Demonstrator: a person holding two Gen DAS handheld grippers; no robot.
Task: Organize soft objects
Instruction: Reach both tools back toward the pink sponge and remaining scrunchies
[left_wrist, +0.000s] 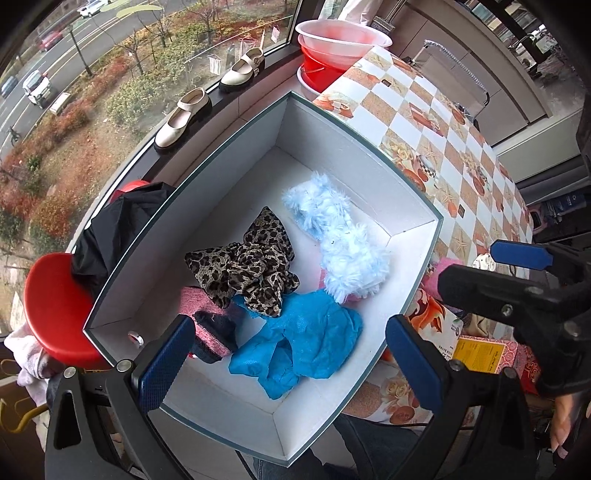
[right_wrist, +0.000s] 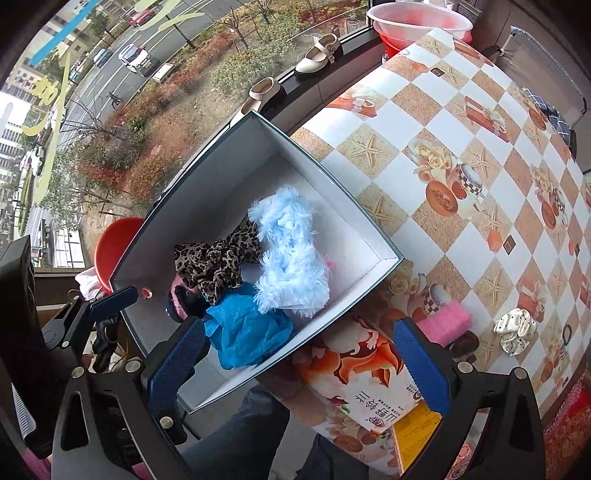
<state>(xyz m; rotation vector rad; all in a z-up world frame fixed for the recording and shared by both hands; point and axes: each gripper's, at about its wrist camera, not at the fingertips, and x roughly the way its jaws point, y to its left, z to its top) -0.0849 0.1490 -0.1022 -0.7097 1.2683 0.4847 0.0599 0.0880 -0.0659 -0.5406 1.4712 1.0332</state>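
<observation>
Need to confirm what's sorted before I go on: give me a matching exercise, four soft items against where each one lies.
Items:
1. fluffy light-blue fabric piece
2. leopard-print scrunchie
3. pink sponge block
4. white black-dotted scrunchie

Places:
A. tablecloth, far right
B. box, by the right wall
C. tablecloth, just outside the box
D. box, middle

Pairs: 1-B, 2-D, 3-C, 4-A

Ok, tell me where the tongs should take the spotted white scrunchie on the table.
Pinch the spotted white scrunchie across its puffy bunched middle, coming straight down from above. It lies flat and loose on the table, clear of the pink pad, so its sides likely give little to grip.
</observation>
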